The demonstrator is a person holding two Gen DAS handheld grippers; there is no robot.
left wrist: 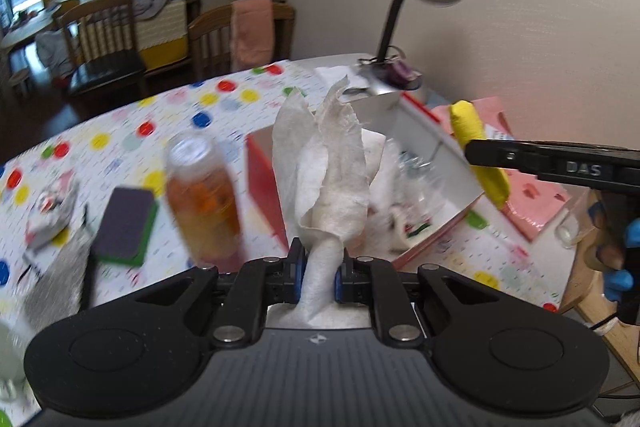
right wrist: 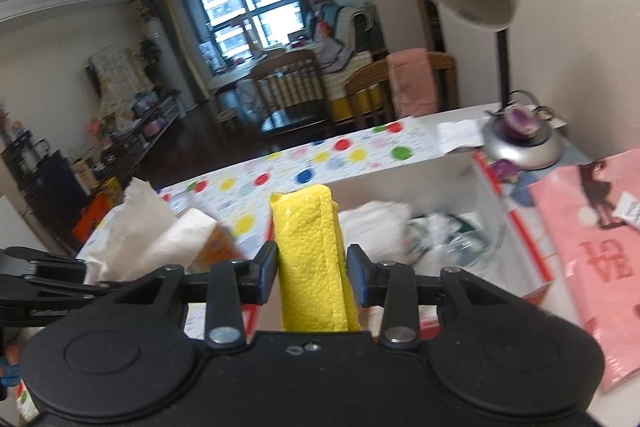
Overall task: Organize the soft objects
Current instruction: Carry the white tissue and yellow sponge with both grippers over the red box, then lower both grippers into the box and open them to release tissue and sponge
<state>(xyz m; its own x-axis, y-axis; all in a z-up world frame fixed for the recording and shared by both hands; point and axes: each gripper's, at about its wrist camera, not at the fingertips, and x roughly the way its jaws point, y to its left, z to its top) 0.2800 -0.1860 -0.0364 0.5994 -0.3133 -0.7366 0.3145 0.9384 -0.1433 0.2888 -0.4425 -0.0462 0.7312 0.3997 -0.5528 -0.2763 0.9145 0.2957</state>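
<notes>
My left gripper is shut on a crumpled white tissue and holds it above the dotted table, just in front of an open red and white box. The box holds white soft items and clear plastic. My right gripper is shut on a folded yellow cloth and hangs over the box's right side. In the left wrist view the yellow cloth sticks out of the right gripper's black fingers. The white tissue also shows in the right wrist view.
A bottle of orange liquid stands left of the box. A purple and green sponge lies further left. A pink bag lies right of the box. A desk lamp stands behind. Chairs stand beyond the table.
</notes>
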